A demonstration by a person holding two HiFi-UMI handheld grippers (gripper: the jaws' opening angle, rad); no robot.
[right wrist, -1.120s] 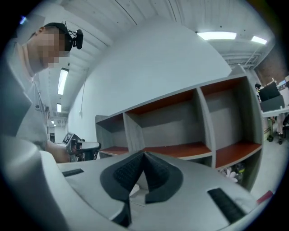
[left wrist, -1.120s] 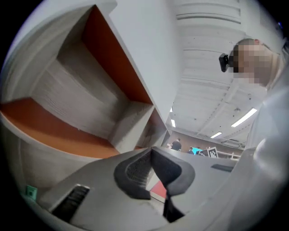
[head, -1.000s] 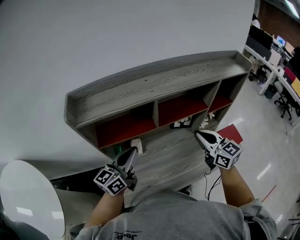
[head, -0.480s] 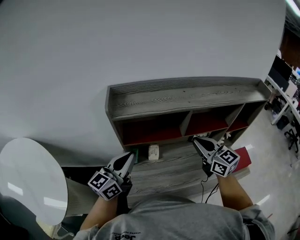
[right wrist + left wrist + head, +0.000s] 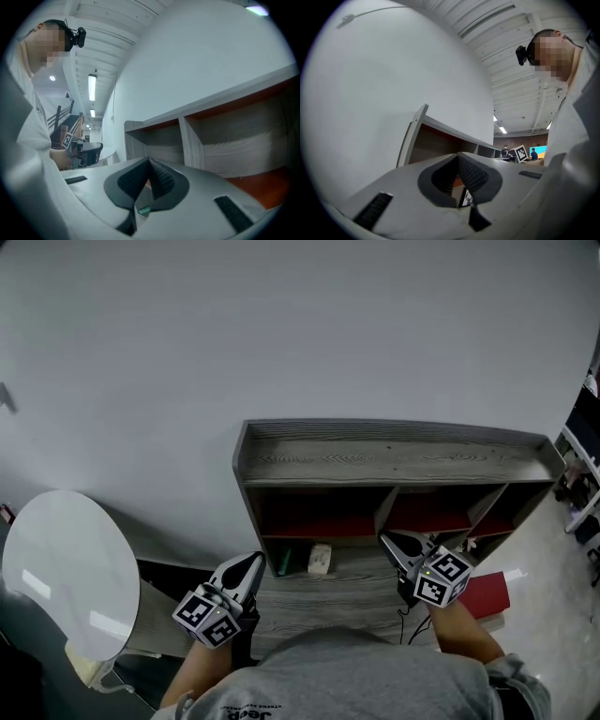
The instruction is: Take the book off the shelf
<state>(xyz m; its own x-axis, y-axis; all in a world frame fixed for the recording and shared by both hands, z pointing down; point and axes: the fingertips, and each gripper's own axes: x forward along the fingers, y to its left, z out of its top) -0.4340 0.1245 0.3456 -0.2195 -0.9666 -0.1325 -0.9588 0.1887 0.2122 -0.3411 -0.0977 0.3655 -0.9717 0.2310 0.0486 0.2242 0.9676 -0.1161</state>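
A grey wooden shelf unit with red-backed compartments stands against the white wall. On its lower board stand a small cream book-like thing and a thin green one beside it. My left gripper hovers just left of them, shut and empty. My right gripper is near the middle divider, also shut and empty. In the left gripper view the jaws meet in front of the shelf. The right gripper view shows my closed jaws below the compartments.
A round white table stands at the left. A flat red thing lies low at the right of the shelf. A black cable hangs below my right gripper. Office desks show at the far right edge.
The head view has swung, so the shelf now sits level and more to the middle. Both grippers stay shut, low in front of the lower board.
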